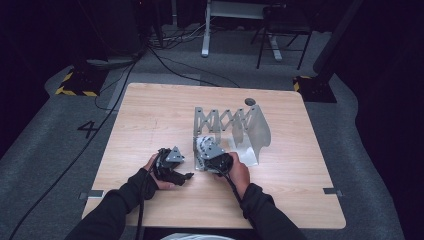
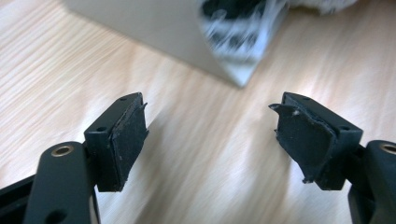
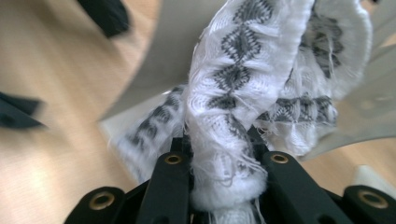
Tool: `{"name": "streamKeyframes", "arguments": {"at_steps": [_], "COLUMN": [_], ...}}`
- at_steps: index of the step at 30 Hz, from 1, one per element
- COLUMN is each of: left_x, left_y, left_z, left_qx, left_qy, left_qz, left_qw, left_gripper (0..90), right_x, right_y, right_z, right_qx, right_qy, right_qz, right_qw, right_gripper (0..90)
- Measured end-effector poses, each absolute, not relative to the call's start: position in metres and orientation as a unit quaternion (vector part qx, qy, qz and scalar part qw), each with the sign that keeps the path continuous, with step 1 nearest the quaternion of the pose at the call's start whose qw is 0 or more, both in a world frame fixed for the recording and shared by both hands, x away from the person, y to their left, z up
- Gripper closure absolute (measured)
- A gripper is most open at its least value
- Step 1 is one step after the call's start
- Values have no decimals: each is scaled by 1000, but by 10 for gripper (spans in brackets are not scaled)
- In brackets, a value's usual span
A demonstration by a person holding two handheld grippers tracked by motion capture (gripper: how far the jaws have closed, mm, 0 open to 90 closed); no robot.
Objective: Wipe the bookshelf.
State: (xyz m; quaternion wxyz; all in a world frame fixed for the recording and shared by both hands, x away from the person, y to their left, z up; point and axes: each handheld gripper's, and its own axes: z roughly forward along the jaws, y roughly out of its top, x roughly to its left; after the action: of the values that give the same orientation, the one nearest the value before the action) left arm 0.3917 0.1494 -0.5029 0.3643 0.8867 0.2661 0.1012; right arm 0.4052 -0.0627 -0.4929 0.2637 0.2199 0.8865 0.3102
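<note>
Two hand-held grippers worked the counter (image 1: 150, 115); our left hand-held gripper (image 2: 212, 135) hung spread wide, nothing between its pads, above bare wood near the metal rack (image 1: 235, 127); our right hand-held gripper (image 3: 224, 158) was pressed together on the white patterned cloth (image 3: 247, 70), bunched at the rack's front edge; we judged the knit light, soft, floppy and fray-prone, best pinched on a thick folded bunch rather than a loose edge.

I read only a dark "4" (image 1: 88, 129) on the grey floor (image 1: 45, 145), left of my left claw (image 1: 181, 177).
</note>
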Motion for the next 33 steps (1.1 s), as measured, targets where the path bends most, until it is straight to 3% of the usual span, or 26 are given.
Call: {"name": "streamKeyframes", "arguments": {"at_steps": [13, 22, 26, 33], "left_x": [394, 394, 395, 395], "left_y": [155, 155, 154, 153], "left_z": [-503, -503, -503, -503], "left_qx": [886, 885, 885, 885], "left_qy": [270, 272, 272, 273], "left_qz": [103, 103, 103, 103], "left_qw": [363, 363, 362, 363], "left_gripper": [231, 228, 223, 221], "right_x": [431, 425, 419, 421], "right_y": [-49, -59, -64, -59], "right_z": [-490, -492, -483, -492], "right_qx": [243, 240, 219, 231], "right_qy": [874, 890, 913, 887], "right_qz": [293, 292, 278, 289], "right_qw": [302, 256, 202, 277], "right_gripper": [784, 791, 789, 782]}}
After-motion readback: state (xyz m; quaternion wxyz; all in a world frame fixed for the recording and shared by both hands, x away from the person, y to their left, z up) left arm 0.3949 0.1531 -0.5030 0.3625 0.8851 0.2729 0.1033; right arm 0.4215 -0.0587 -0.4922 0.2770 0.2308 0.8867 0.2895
